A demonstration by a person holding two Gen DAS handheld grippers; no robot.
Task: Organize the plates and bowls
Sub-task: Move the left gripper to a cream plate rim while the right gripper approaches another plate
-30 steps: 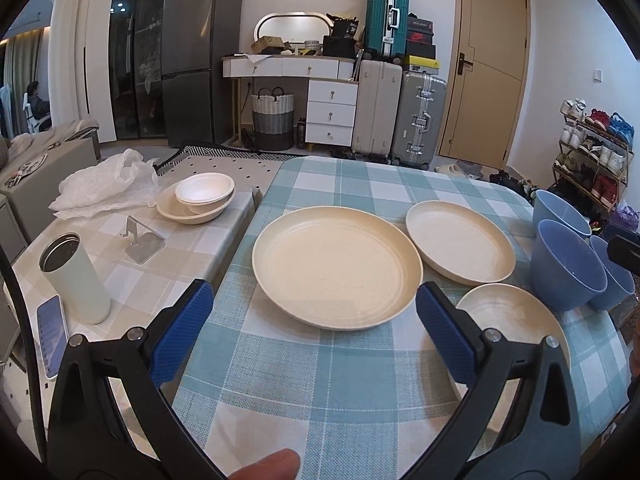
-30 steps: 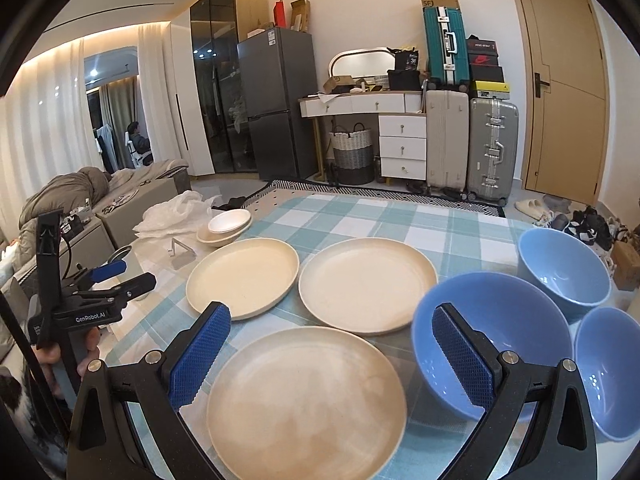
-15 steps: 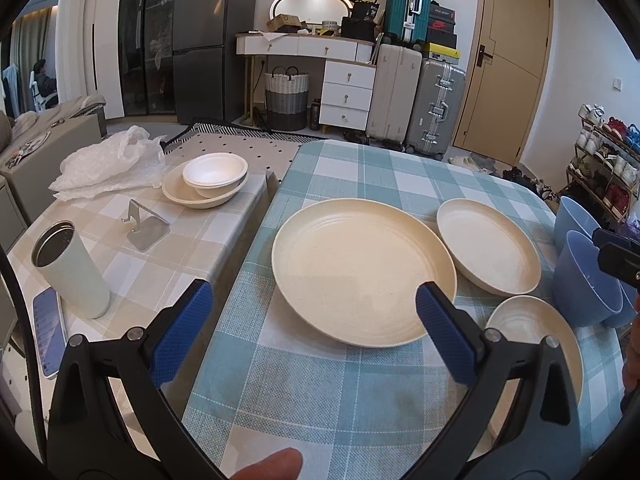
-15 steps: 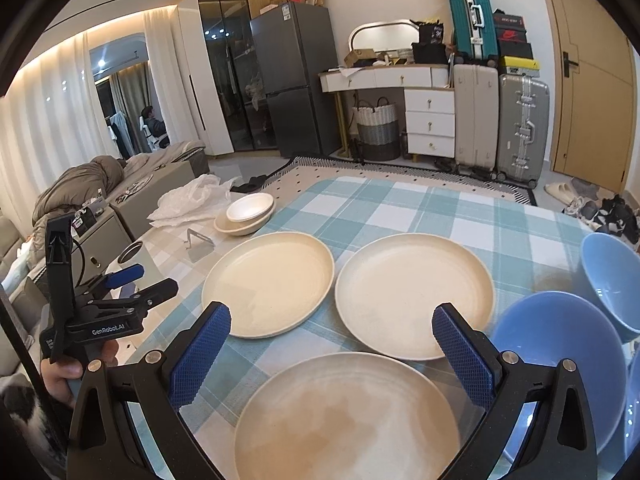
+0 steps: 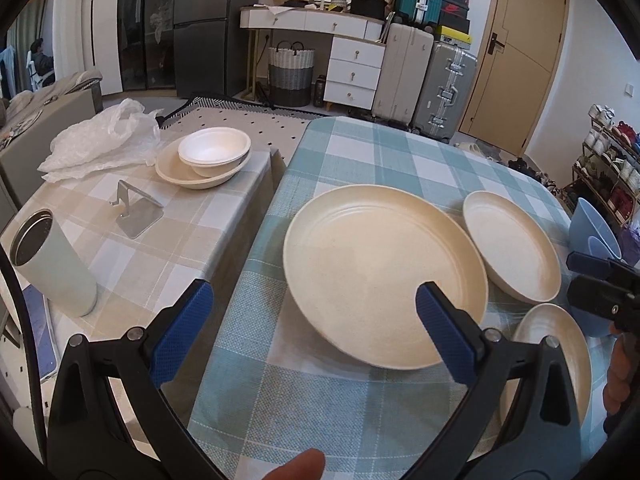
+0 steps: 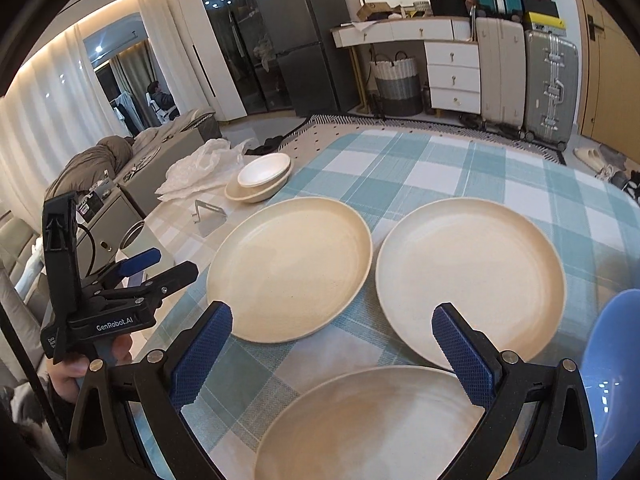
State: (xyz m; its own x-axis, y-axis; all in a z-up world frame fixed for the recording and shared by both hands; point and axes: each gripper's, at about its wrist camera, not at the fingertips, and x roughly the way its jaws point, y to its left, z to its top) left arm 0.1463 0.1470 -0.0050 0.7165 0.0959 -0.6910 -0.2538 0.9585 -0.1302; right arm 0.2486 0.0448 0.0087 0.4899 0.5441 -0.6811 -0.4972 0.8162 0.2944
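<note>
Off to the left of the left hand-held gripper (image 5: 310, 318), on the lower side surface (image 5: 188, 236), stand a tumbler (image 5: 52, 264), a metal stand (image 5: 136, 212) and a small stack of pale bowls (image 5: 208, 158), with a crumpled plastic bag (image 5: 100, 140) behind them. The left hand-held gripper is spread wide and holds nothing; its right finger hangs over the near rim of the big cream plate (image 5: 384, 272), its left finger out over the checked surface (image 5: 320, 400).

Beyond and to the right of that plate lies a second cream plate (image 5: 512, 252), and nearer, under the right finger's arm, a third one (image 5: 548, 352). The right hand-held gripper (image 6: 332, 340) is also spread and empty, poised just above that near plate (image 6: 372, 420), with the two other plates ahead of it. A blue bowl (image 6: 616, 380) sits at its right edge; more blue bowls (image 5: 592, 232) show far right in the left view.

Nothing looks stacked yet, so this seems the approach to a first plate. Next, I'd guess, one gripper needs to drop to a rim, close on it and lift the plate onto another.
</note>
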